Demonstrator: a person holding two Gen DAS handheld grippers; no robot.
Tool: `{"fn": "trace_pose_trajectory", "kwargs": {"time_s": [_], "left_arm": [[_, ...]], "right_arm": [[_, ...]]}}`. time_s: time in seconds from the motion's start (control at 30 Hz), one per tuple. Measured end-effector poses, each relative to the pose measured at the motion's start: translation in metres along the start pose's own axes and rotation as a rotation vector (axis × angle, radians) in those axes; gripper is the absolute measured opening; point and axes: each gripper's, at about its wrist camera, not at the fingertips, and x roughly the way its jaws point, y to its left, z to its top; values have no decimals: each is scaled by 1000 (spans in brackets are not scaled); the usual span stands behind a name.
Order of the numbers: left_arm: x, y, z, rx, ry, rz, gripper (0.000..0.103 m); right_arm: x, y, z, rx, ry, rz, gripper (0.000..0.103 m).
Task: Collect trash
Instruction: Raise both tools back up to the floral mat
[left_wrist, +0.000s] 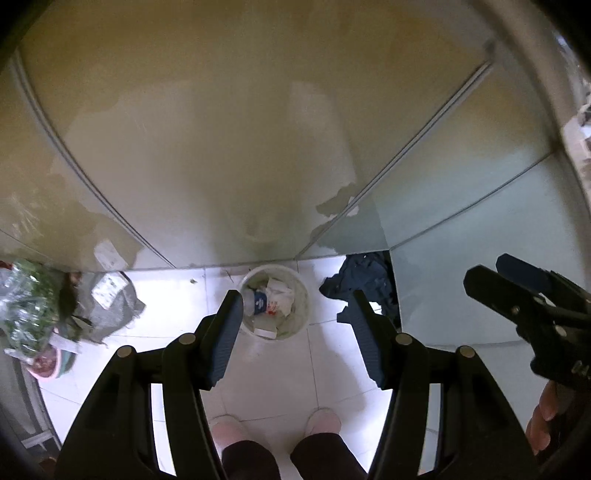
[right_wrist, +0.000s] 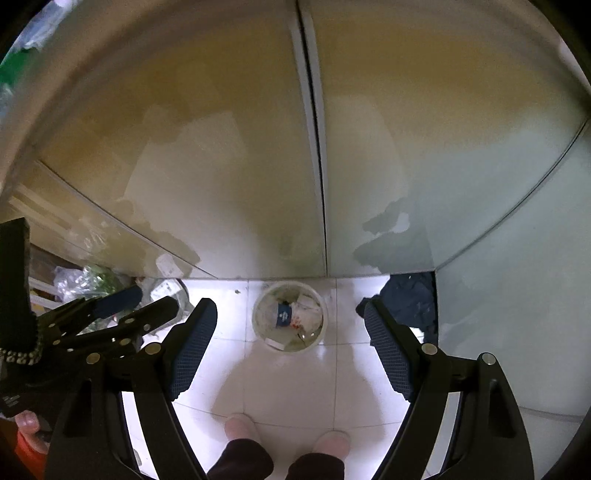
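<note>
Trash: crumpled white paper and a blue-and-white paper cup sit inside a round white plastic bin on the white tiled floor, against pale frosted panels. Bin lies below and ahead of the left gripper, seen between its fingertips; same bin shows below and ahead of the right gripper, nearer its left finger.

Gripper state: left jaws roughly half apart, nothing between the pads. Right jaws wider, also empty.

Other loose items: dark blue crumpled cloth on the floor beyond the left gripper's right finger; grey bag with a white label off to its left.

Judgement: deposit step looks done, both grippers free. Next move likely calls for choosing a remaining item, lowering over it, jaws straddling before closing.
</note>
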Motion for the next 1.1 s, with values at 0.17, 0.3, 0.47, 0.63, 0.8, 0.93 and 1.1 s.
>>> {"fn": "trace_pose_trajectory", "kwargs": {"time_s": [0.17, 0.3, 0.47, 0.63, 0.8, 0.93, 1.1], "left_arm": [[-91, -10, 15, 34, -74, 23, 58], [-165, -16, 27, 57, -148, 25, 58], [-256, -21, 41, 96, -254, 6, 58], [-342, -22, 57, 160, -382, 5, 61], [-406, -25, 62, 178, -538, 7, 70], [-437, -23, 72, 165, -598, 9, 73], [-452, -19, 94, 137, -669, 19, 94]], "right_arm": [[-74, 23, 17, -14, -63, -11, 80], [-131, 42, 28, -19, -119, -15, 79], [-207, 71, 41, -24, -208, -30, 79], [-274, 103, 49, -23, -317, -50, 81], [-326, 122, 53, -35, -450, -89, 86], [-351, 129, 65, -45, -532, -103, 90], [-364, 131, 89, -71, -615, -104, 92]]}}
